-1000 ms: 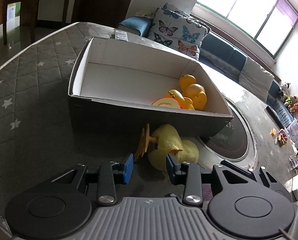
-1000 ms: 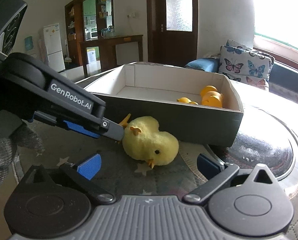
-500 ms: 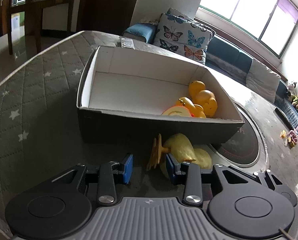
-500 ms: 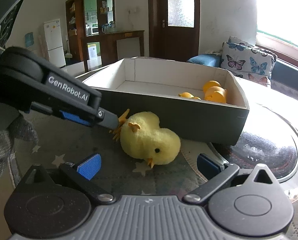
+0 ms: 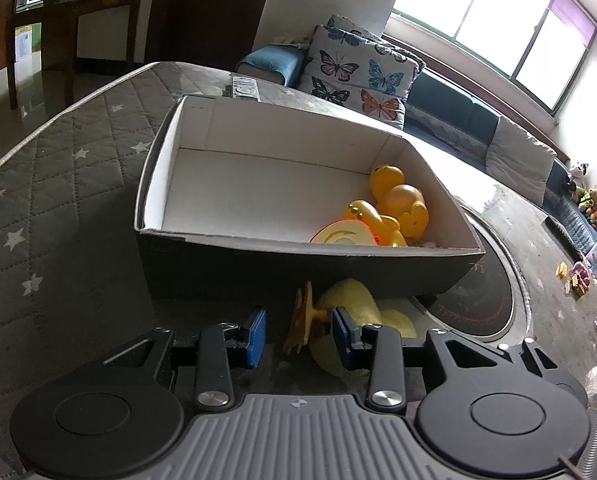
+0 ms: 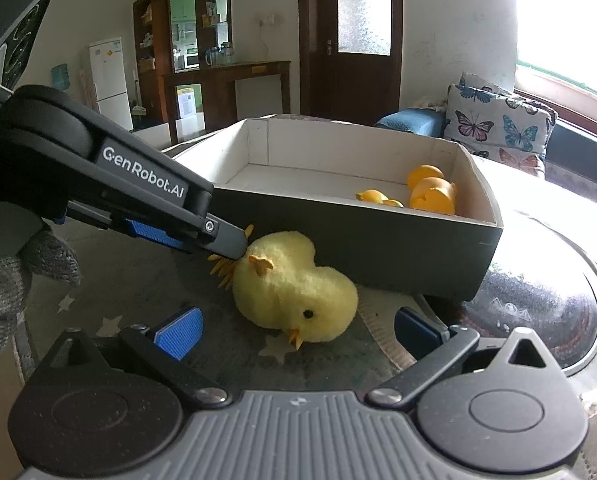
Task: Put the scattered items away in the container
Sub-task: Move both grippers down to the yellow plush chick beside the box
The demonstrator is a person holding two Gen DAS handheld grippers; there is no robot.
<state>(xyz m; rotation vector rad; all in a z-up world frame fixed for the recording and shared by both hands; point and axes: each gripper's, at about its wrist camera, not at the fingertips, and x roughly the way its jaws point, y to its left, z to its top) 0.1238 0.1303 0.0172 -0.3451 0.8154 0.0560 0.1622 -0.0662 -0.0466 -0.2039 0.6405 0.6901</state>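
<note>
Where the left wrist camera looks down, the left gripper hangs low over a grey quilted table with its blue pads parted and nothing clamped. A yellow plush chick lies on the table just past them, its orange feet in the gap between the pads and its body against the right pad; neither pad visibly presses on it. Just beyond the chick stands a dark cardboard box with a white inside. Orange rubber ducks sit in its far right corner.

From the right wrist camera, the right gripper is spread wide and empty, its two blue pads well apart on either side of the chick. That toy lies on its side on the table, beak toward the camera, touching the near wall of the box. The left gripper reaches in from the left, its tip at the chick's feet, held by a hand in a grey knitted glove. Inside the box the ducks rest at the right end.
</note>
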